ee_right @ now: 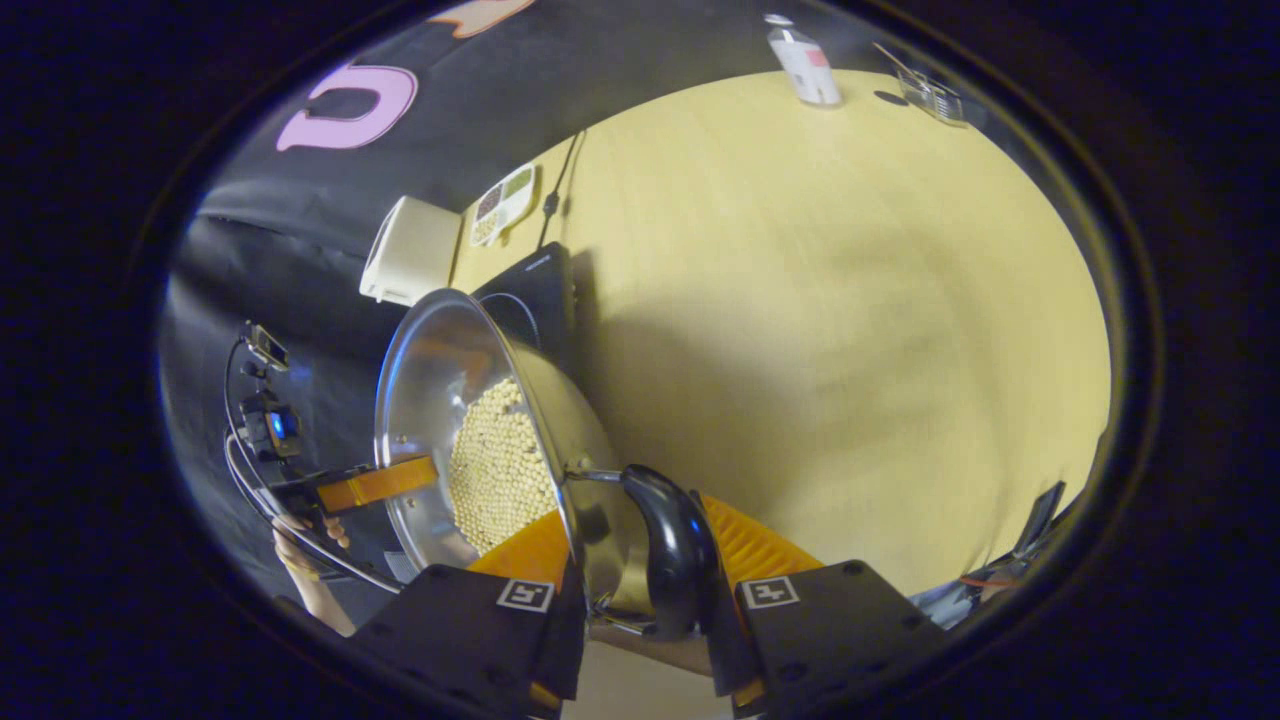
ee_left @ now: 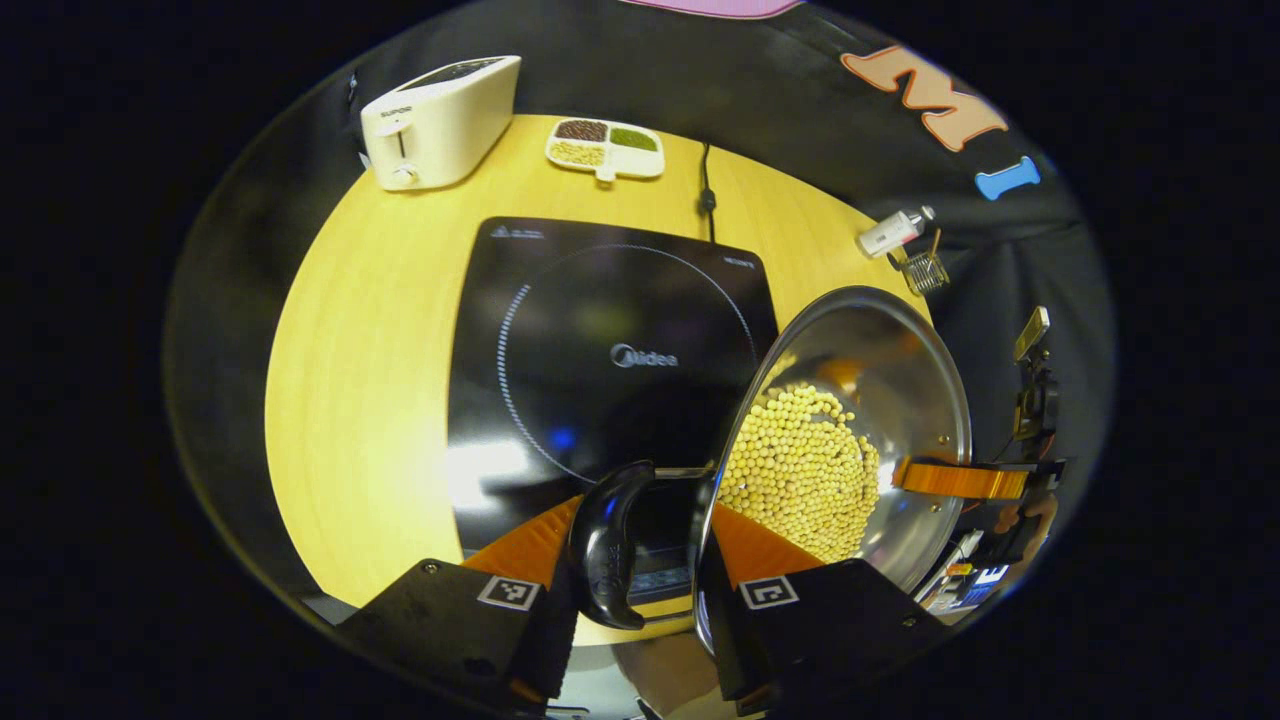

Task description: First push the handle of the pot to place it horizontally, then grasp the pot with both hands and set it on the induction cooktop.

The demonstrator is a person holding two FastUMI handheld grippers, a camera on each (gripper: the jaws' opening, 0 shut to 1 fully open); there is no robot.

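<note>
Pot [ee_left: 850, 440] with soybeans [ee_left: 800, 470] held aloft between both grippers, tilted. Left gripper [ee_left: 640, 590] clamps one black side handle [ee_left: 610, 545], pot body at 1 o'clock from it. Right gripper [ee_right: 640, 590] grips opposite handle [ee_right: 675, 550], pot at 11 o'clock. Induction cooktop [ee_left: 600, 340] lies at 12 o'clock from left gripper, nearer that side; pot axis spans gripper to gripper. Pot looks partly over cooktop's right edge, not set down.

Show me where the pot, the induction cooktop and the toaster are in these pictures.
pot [ee_left: 900, 350], left gripper view, on the bare shiny inner wall above the beans.
induction cooktop [ee_left: 600, 300], left gripper view, on the black glass inside the ring.
toaster [ee_left: 440, 125], left gripper view, on its cream side.
</note>
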